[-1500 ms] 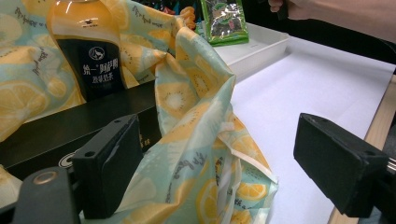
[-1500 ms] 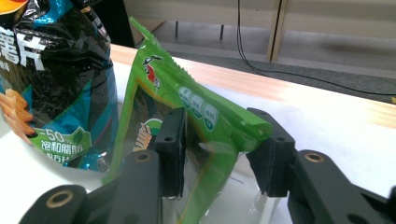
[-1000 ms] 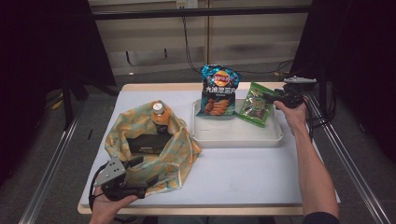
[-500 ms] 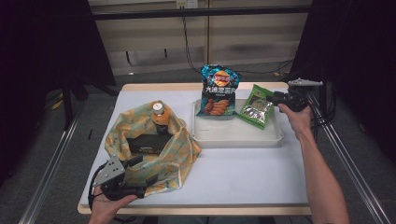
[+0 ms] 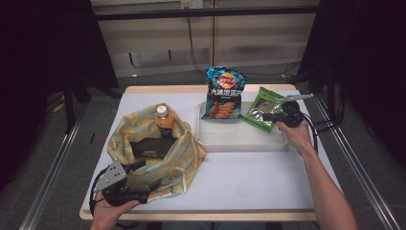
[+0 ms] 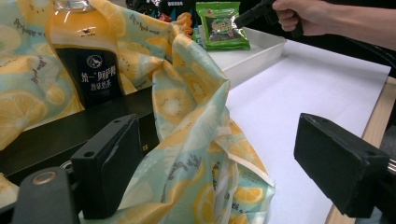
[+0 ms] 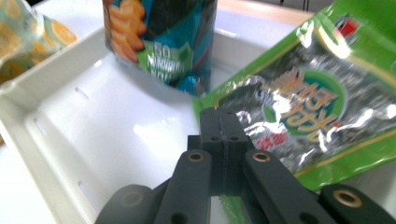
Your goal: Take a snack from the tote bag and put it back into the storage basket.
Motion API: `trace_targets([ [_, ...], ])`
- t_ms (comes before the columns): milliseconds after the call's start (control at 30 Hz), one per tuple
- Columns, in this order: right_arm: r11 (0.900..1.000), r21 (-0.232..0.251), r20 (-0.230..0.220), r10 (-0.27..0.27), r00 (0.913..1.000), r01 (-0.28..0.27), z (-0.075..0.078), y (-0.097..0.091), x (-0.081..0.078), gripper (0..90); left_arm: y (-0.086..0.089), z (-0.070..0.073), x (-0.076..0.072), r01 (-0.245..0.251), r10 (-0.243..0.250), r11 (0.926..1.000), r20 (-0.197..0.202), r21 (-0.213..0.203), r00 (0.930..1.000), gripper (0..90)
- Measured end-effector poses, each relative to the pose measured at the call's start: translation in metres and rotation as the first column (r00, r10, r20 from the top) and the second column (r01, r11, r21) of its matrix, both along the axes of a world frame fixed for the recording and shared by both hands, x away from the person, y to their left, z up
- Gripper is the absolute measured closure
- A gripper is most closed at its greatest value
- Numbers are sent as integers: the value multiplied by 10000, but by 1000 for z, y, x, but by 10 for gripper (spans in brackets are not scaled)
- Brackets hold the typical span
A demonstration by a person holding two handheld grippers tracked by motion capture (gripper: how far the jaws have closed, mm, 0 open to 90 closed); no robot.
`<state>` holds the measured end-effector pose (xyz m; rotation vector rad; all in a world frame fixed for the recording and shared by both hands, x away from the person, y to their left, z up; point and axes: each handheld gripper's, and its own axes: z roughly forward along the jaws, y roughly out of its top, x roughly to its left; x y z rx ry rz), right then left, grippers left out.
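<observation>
At tray's (image 5: 239,142) right end, about 3 o'clock on desk (image 5: 249,177): right gripper (image 5: 274,116) jaws just closing, now clenched on near corner of green packet (image 5: 264,109). Packet leans on tray rim, long axis toward 1 o'clock. Bag (image 5: 158,148) lies toward 8 o'clock; left gripper (image 5: 143,184) there, jaws released around bag edge.
</observation>
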<state>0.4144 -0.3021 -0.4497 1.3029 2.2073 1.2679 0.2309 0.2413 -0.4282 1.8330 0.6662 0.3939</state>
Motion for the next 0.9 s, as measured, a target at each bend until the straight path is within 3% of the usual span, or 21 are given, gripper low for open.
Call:
trace_targets([
  [133, 9996, -270, -522, 98, 9986, -112, -9, -1, 6, 900, -2, -2, 5, -100, 99, 9999, -196, -28, 9998, 146],
  [367, 9970, -448, -1168, 576, 9915, -632, -18, 0, 12, 900, -10, -5, 11, 387, -382, 9991, -289, 190, 9989, 146],
  [433, 9959, -520, -1270, 675, 9896, -746, -19, 1, 13, 900, -10, -6, 13, 518, -515, 9986, -313, 84, 9982, 146],
  [533, 9940, -775, -1673, 632, 9839, -771, -20, 2, 17, 900, -11, -6, 14, 421, -416, 9990, -328, 136, 9986, 146],
  [767, 9909, -1226, -1992, 310, 9795, -563, -21, 4, 24, 900, -11, -5, 15, 384, -387, 9992, -272, -114, 9989, 146],
  [900, 9860, -1557, -2238, 232, 9744, -593, -22, 9, 31, 900, -10, -3, 15, 325, -321, 9994, -256, 131, 9992, 146],
])
